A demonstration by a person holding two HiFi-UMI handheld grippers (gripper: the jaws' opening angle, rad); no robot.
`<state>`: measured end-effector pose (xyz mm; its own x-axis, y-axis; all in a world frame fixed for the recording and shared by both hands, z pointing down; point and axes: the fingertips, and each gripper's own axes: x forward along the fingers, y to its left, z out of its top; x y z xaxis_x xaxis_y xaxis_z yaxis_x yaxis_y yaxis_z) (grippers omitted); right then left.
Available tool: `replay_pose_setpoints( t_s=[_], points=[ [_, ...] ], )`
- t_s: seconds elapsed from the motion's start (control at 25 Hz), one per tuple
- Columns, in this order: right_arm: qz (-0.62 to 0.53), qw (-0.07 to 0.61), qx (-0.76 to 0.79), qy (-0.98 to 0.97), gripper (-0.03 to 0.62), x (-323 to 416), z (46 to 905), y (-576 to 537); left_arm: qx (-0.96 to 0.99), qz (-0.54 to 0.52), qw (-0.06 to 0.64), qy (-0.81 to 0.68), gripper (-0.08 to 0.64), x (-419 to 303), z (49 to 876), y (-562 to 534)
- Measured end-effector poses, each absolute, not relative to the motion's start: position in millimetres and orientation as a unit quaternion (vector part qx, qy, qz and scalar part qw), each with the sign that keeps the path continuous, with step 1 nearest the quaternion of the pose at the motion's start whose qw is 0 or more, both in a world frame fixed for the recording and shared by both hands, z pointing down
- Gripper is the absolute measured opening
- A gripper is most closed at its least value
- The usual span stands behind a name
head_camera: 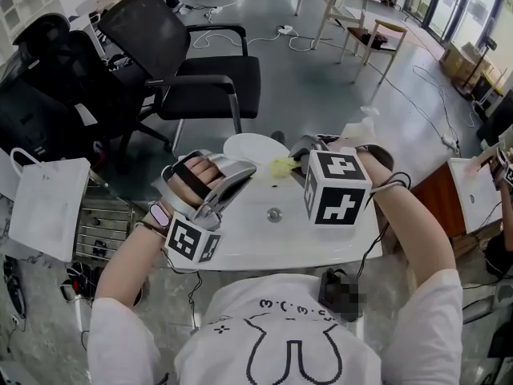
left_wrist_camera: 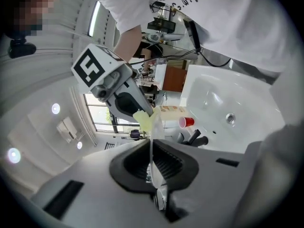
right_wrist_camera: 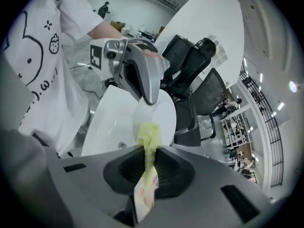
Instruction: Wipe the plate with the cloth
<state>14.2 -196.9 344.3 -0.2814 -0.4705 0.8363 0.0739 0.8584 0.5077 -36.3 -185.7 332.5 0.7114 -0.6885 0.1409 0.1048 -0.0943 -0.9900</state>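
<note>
My left gripper (head_camera: pixel 243 172) is shut on the rim of a white plate (head_camera: pixel 255 147), holding it tilted above the far edge of the white table (head_camera: pixel 264 243). In the left gripper view the plate's thin edge (left_wrist_camera: pixel 151 156) runs between the closed jaws. My right gripper (head_camera: pixel 300 161) is shut on a yellow cloth (head_camera: pixel 282 167), whose bunched end lies against the plate's right side. Seen from the right gripper view, the cloth (right_wrist_camera: pixel 149 136) hangs out of the closed jaws onto the plate (right_wrist_camera: pixel 161 112), and the left gripper (right_wrist_camera: pixel 142 75) grips the plate's upper edge.
A round metal fitting (head_camera: pixel 275 213) sits in the tabletop. Black office chairs (head_camera: pixel 192 70) stand beyond the table, and a white paper bag (head_camera: pixel 48 203) hangs at the left. A red cup (left_wrist_camera: pixel 186 122) lies at the table's far side. Cables trail over the floor.
</note>
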Motion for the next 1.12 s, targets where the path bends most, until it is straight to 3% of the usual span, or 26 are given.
replay_pose_setpoints(
  t_s=[0.56, 0.8, 1.12],
  points=[
    [-0.179, 0.602, 0.167, -0.76, 0.051, 58.4, 359.9, -232.3, -0.674, -0.298, 0.641, 0.215, 0.018, -34.6, 334.4, -184.9],
    [-0.176, 0.524, 0.143, -0.821, 0.051, 6.9, 319.3, -217.4, -0.672, -0.299, 0.645, 0.209, 0.018, -33.0, 339.2, -184.9],
    [-0.189, 0.517, 0.083, -0.831, 0.051, -41.6, 318.6, -200.8, -0.657, -0.297, 0.662, 0.204, 0.018, -25.1, 337.3, -178.8]
  ],
)
